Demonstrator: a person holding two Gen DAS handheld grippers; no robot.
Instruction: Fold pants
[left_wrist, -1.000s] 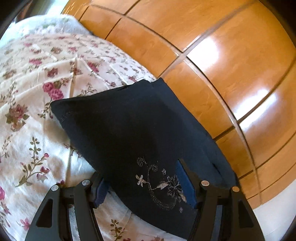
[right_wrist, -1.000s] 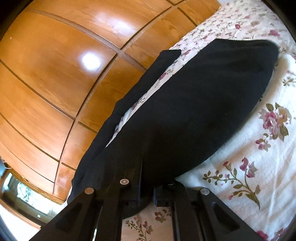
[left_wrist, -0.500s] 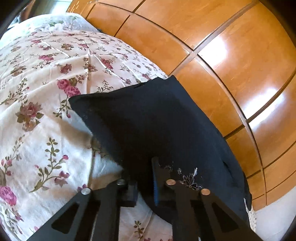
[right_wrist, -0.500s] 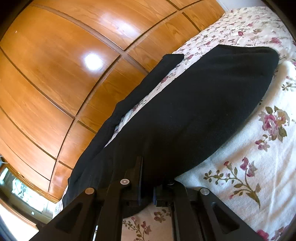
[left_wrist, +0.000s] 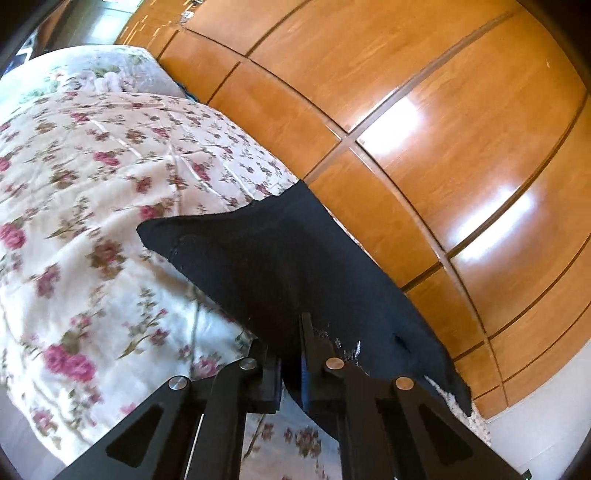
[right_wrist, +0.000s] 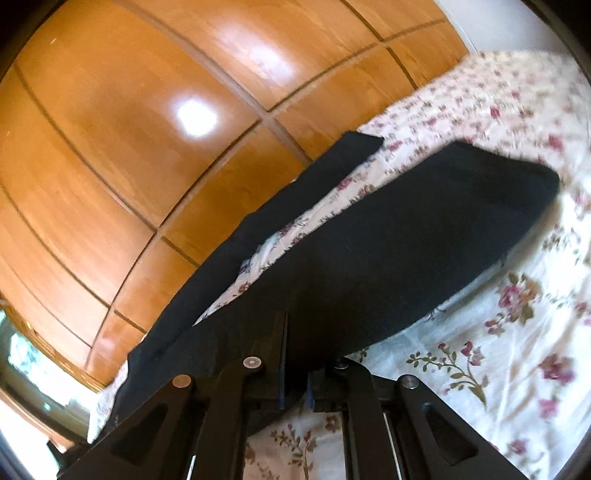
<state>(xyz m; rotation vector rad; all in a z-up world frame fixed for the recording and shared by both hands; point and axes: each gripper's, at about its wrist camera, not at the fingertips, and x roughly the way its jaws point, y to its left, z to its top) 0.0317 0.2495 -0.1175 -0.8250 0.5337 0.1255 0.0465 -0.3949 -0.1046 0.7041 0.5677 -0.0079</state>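
Dark navy pants (left_wrist: 280, 266) lie on a floral bedspread (left_wrist: 92, 206) beside a wooden wardrobe. My left gripper (left_wrist: 290, 365) is shut on the near edge of the pants, close to a small embroidered pattern, and that edge is lifted off the bed. In the right wrist view the pants (right_wrist: 399, 251) spread wide across the bed, with one leg (right_wrist: 258, 229) running along the wardrobe side. My right gripper (right_wrist: 295, 384) is shut on their near edge, which is raised too.
Glossy wooden wardrobe panels (left_wrist: 424, 129) stand close along the bed's side. A pillow (left_wrist: 103, 74) rests at the far end of the bed. The floral bedspread (right_wrist: 517, 332) stretches away on the open side. A pale floor strip (left_wrist: 535, 424) shows below the wardrobe.
My left gripper closed from wide open onto the pants edge and lifted it. The right gripper stayed shut on the cloth and rose, rolling a little.
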